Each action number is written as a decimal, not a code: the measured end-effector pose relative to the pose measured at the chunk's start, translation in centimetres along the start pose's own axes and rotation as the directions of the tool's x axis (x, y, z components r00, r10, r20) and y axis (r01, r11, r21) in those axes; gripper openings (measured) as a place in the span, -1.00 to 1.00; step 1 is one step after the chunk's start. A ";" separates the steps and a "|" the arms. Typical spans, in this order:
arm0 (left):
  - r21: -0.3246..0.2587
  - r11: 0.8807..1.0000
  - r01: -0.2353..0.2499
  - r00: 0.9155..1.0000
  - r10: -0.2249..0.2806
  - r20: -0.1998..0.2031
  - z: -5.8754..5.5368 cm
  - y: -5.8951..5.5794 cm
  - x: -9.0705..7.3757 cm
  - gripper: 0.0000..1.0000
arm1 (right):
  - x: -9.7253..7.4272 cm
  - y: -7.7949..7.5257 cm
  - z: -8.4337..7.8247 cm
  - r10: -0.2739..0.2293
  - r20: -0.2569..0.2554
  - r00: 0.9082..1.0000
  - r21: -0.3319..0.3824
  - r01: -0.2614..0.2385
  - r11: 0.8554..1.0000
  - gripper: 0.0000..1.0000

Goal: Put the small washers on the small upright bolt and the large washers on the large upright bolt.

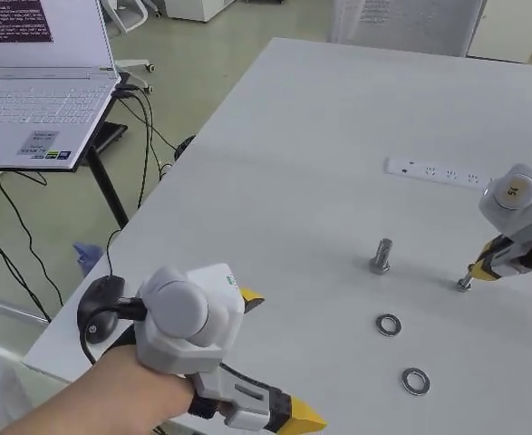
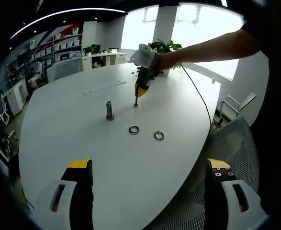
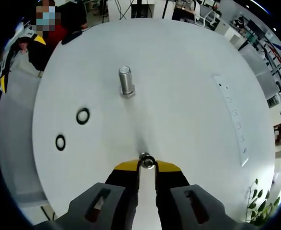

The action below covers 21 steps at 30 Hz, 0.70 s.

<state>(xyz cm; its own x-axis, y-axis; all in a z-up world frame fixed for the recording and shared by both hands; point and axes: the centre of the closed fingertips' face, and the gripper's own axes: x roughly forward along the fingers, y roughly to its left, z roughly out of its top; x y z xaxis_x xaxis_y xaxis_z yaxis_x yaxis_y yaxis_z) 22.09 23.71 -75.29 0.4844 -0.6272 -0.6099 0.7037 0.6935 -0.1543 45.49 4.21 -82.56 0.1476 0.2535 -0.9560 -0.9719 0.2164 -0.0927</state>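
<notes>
From the head view, my right tongs (image 1: pixel 472 270) touched the small bolt (image 1: pixel 464 285); the large bolt (image 1: pixel 382 256) and two washers (image 1: pixel 389 324) were nearby on the surface (image 1: pixel 320 163). In the left gripper view, my left tongs (image 2: pixel 150 164) were released. In the right gripper view, the right tongs were clenched at the small bolt; whether they gripped anything I could not tell.

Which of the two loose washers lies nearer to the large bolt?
The washer just in front of the large bolt in the head view; the other washer lies beyond it, farther from the bolt.
</notes>
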 end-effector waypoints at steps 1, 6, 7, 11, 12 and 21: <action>-0.001 1.000 0.000 1.000 0.000 0.000 0.0 0.0 0.0 0.95 | 0.0 0.0 0.0 0.000 -0.001 1.000 0.000 0.000 1.000 -0.76; -0.007 1.000 0.001 1.000 -0.001 -0.003 -0.2 0.0 0.0 0.94 | 0.6 0.1 -0.2 0.006 -0.006 1.000 -0.005 -0.006 1.000 -0.76; -0.008 1.000 0.001 1.000 -0.001 -0.005 -0.3 0.0 0.0 0.94 | 0.6 0.2 -0.2 0.007 -0.007 1.000 -0.005 -0.007 1.000 -0.76; -0.012 1.000 0.000 1.000 0.000 -0.007 -0.4 0.0 0.0 0.93 | 1.0 0.3 -0.2 0.013 -0.012 1.000 -0.005 -0.013 1.000 -0.76; -0.014 1.000 0.000 1.000 0.000 -0.007 -0.5 0.0 0.0 0.93 | 1.1 0.3 -0.2 0.013 -0.013 1.000 -0.007 -0.013 1.000 -0.76; -0.024 1.000 -0.005 1.000 0.004 -0.018 -1.0 0.0 -0.2 0.92 | 2.1 0.5 -0.4 0.017 -0.029 0.999 -0.019 -0.018 1.000 -0.76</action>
<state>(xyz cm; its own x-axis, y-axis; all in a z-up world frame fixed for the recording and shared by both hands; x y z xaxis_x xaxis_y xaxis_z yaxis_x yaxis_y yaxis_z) 21.45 24.23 -75.95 0.4779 -0.6176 -0.6247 0.6885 0.7050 -0.1703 45.24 4.44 -84.75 0.1256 0.2299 -0.9651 -0.9776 0.1943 -0.0809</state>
